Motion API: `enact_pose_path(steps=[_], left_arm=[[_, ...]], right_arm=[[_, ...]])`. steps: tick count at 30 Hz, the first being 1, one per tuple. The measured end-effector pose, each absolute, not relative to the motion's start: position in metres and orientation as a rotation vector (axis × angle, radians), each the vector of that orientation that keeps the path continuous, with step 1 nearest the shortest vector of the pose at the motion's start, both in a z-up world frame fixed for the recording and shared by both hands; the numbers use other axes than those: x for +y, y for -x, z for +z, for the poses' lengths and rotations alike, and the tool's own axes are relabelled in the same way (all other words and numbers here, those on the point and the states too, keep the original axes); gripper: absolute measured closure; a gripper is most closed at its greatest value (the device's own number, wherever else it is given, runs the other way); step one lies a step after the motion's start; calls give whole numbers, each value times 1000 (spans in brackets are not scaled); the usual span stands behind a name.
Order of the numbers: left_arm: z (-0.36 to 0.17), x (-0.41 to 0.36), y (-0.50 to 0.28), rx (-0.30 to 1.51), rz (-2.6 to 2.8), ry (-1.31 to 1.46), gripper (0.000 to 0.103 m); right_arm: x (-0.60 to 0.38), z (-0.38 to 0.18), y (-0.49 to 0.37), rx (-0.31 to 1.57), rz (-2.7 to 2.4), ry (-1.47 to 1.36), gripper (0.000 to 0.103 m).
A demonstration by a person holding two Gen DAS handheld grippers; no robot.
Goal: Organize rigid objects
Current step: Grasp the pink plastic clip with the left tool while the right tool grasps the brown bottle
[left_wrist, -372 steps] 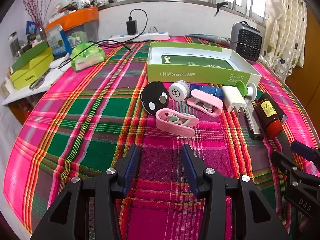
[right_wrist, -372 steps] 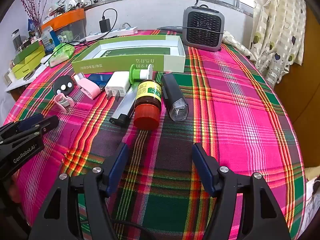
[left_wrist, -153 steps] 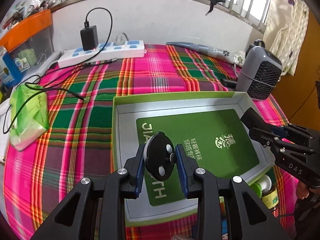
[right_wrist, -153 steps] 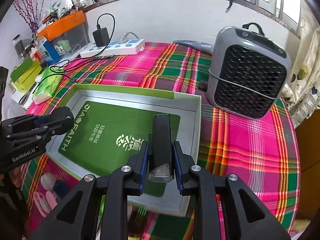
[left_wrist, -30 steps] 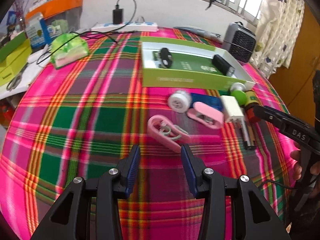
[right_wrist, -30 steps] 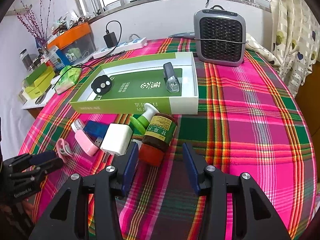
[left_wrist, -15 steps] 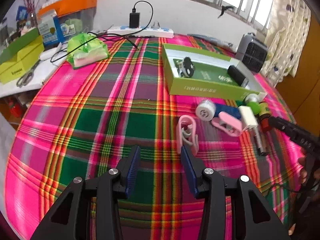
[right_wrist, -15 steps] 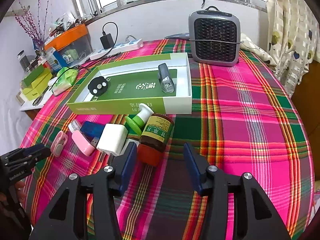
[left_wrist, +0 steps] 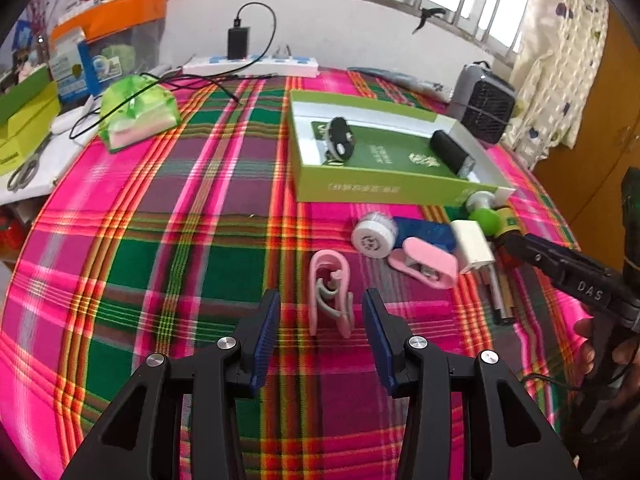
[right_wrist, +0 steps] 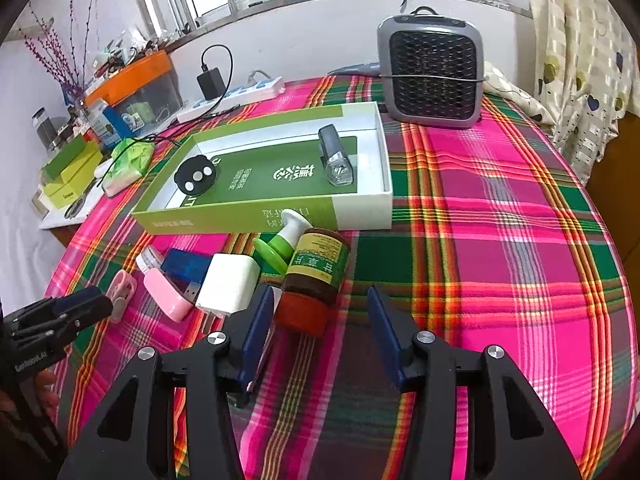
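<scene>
Now the left gripper (left_wrist: 320, 316) is spread wide at lower centre around the pink plastic clip (left_wrist: 331, 293), not touching it. Likewise the right gripper (right_wrist: 321, 320) gapes, empty, around the brown red-capped bottle (right_wrist: 316, 280).

"DAS" is printed on the right gripper (left_wrist: 520, 246); "GenRobot.AI" is printed on the left gripper (right_wrist: 86, 304); Chinese characters mark the brown bottle (right_wrist: 316, 276).

The left half of the tabletop (left_wrist: 168, 208) lies bare, open to passage. On the right, a close cluster — pink clip (left_wrist: 331, 294), white charger (right_wrist: 229, 285), brown bottle (right_wrist: 316, 280) — crowds the ground before the green box (left_wrist: 384, 192), with a heater (right_wrist: 434, 76) beyond.
</scene>
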State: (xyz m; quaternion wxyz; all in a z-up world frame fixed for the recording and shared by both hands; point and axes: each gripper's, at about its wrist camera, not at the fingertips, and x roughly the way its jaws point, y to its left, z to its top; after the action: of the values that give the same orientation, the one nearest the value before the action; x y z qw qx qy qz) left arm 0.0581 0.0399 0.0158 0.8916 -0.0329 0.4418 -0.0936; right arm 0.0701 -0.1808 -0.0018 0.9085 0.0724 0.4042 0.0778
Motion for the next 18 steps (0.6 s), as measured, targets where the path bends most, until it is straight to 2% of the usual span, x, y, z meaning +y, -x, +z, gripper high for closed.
enact_pose_path(steps=[18], left_arm=[[6,37,-68,923,-147,-3,61]], right_arm=[[-180,-12,-85,876,76,-70,53]])
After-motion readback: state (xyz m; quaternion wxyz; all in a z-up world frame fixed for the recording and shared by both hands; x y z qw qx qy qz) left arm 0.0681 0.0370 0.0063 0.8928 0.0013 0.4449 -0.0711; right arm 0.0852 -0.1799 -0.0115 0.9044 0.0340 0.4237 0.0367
